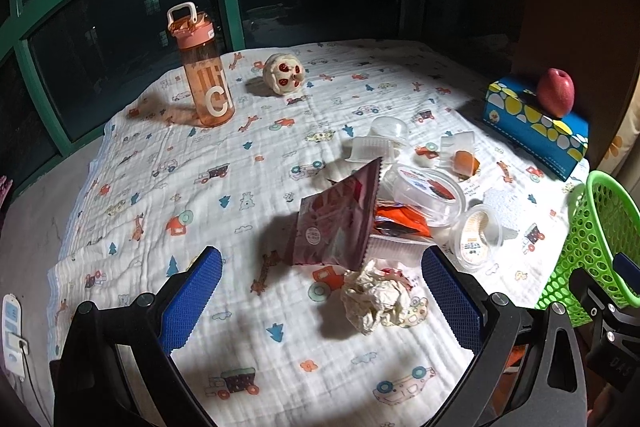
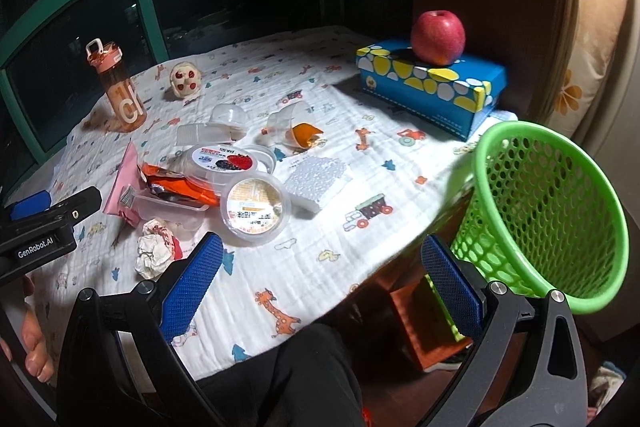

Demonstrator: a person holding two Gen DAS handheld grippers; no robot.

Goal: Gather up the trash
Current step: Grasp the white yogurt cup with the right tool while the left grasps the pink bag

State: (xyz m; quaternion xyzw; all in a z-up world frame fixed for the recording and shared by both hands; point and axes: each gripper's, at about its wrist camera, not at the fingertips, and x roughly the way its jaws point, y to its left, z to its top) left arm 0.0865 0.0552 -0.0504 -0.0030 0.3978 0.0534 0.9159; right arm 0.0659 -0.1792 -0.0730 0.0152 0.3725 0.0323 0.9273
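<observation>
While its blue-padded jaws stand wide apart and hold nothing, the left gripper point(image 1: 322, 301) hangs over the printed cloth point(image 1: 248, 195), with a crumpled paper ball point(image 1: 376, 301) lying between the fingers, toward the right one. At twelve o'clock from the ball stands a pink snack pouch point(image 1: 340, 219), tilted, leaning on a heap of clear plastic cups point(image 1: 430, 193) and an orange wrapper point(image 1: 400, 219). The right gripper point(image 2: 322, 281), also spread wide and empty, sits over the table's near edge; at two o'clock from it the green mesh basket point(image 2: 560, 211) hangs tipped beside the table. Farther off, at eleven o'clock, an orange bottle point(image 2: 122, 93) stands upright, and an apple point(image 2: 438, 37) rests on a blue box point(image 2: 432, 91).
</observation>
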